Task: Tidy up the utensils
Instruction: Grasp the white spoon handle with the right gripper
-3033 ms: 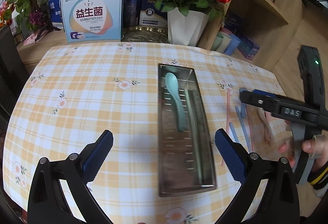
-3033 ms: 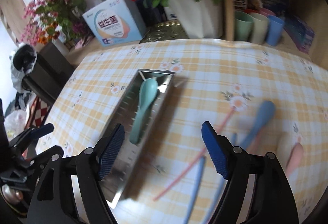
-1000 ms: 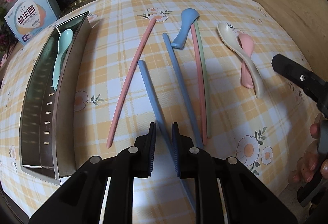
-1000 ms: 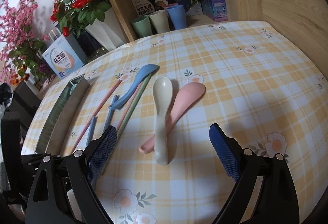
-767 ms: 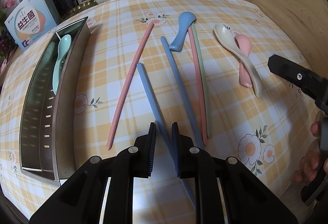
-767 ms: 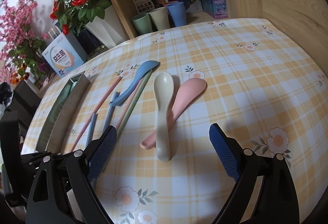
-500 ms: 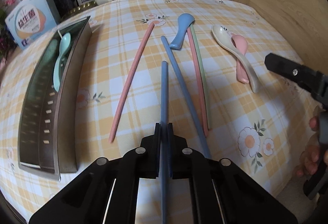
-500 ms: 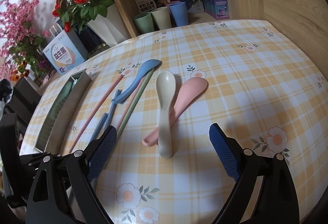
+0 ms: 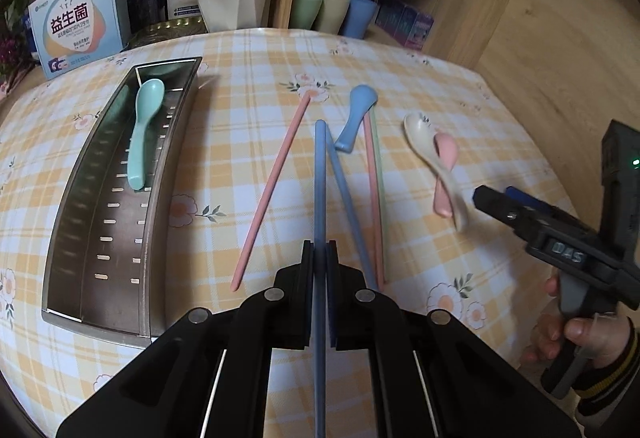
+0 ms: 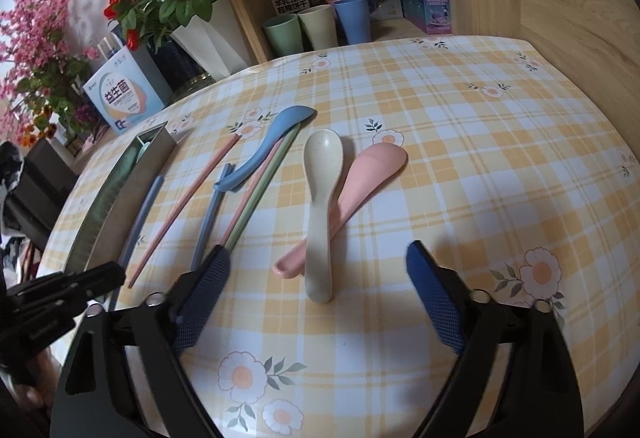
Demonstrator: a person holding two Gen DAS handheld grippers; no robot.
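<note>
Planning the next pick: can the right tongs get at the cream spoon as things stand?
Probably yes. The right tongs are open and the cream spoon lies just ahead between their fingers, nothing on top. Its handle crosses over the pink spoon, so a grab there might nudge that too.

Four spoons [image 9: 145,133], five chopsticks [image 9: 320,181], one steel tray [image 9: 64,238], three cups [image 10: 316,25].

Yellow-white plaid tablecloth [image 9: 248,141] w/ flower print; blue chopstick [image 9: 319,173], mint spoon [image 9: 143,133], cream spoon [image 10: 321,197], pink spoon [image 10: 360,181]
</note>
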